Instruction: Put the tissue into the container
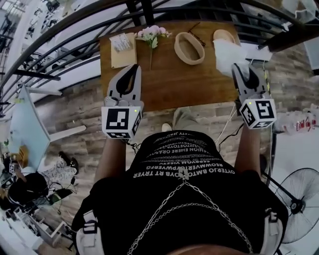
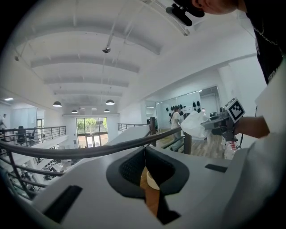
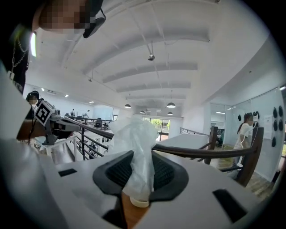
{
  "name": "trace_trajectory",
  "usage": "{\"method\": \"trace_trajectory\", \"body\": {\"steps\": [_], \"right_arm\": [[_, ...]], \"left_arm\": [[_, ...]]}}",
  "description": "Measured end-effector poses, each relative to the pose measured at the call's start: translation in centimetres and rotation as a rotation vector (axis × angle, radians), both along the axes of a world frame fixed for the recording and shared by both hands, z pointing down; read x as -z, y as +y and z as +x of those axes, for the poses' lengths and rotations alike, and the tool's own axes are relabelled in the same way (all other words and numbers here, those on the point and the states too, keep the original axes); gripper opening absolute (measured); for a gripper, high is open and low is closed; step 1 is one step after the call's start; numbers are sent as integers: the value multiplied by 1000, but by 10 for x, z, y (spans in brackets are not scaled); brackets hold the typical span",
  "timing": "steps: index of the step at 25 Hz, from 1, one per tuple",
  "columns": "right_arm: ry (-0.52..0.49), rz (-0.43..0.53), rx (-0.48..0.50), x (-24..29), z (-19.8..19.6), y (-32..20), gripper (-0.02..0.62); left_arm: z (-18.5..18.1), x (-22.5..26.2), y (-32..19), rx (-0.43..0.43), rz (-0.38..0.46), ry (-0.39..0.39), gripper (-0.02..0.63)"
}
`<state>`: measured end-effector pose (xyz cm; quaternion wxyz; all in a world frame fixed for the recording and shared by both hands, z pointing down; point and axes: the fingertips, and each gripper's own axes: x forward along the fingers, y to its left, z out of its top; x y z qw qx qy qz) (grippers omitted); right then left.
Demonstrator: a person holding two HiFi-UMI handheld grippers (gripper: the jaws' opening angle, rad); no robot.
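Note:
A crumpled white tissue (image 1: 228, 56) hangs over the right end of the wooden table (image 1: 169, 84), and my right gripper (image 1: 245, 70) is shut on it. In the right gripper view the tissue (image 3: 135, 136) stands up between the black pads of my right gripper (image 3: 140, 163). The oval woven container (image 1: 189, 48) lies on the table to the left of the tissue and is empty. My left gripper (image 1: 130, 72) hovers over the table's left half, shut with nothing in it. In the left gripper view, the jaws of my left gripper (image 2: 144, 154) meet, and the tissue (image 2: 193, 124) shows at the right.
A tan packet with a white label (image 1: 122, 49) and a sprig of pink flowers (image 1: 152, 35) lie at the table's back left. A small pale bowl (image 1: 224, 36) sits at the back right. A dark railing (image 1: 149, 10) runs behind the table. A standing fan (image 1: 299, 199) is at the lower right.

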<state>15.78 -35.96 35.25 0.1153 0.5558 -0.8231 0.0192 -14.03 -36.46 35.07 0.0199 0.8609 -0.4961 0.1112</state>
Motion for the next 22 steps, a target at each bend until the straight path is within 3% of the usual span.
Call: {"method": "trace_trajectory", "body": {"steps": [6,12,22], "right_arm": [[-1,-63,15,-43,12,-57,115],[-19,-204,19,-128,34,-114,115],[-35,-393,66,-246,38,-177,114]], "left_arm": [[12,1,-44,36,18,7,29],[39,-3,-92,40,27,24,29],[83,-47,-146,-24,-72,6,29]]}}
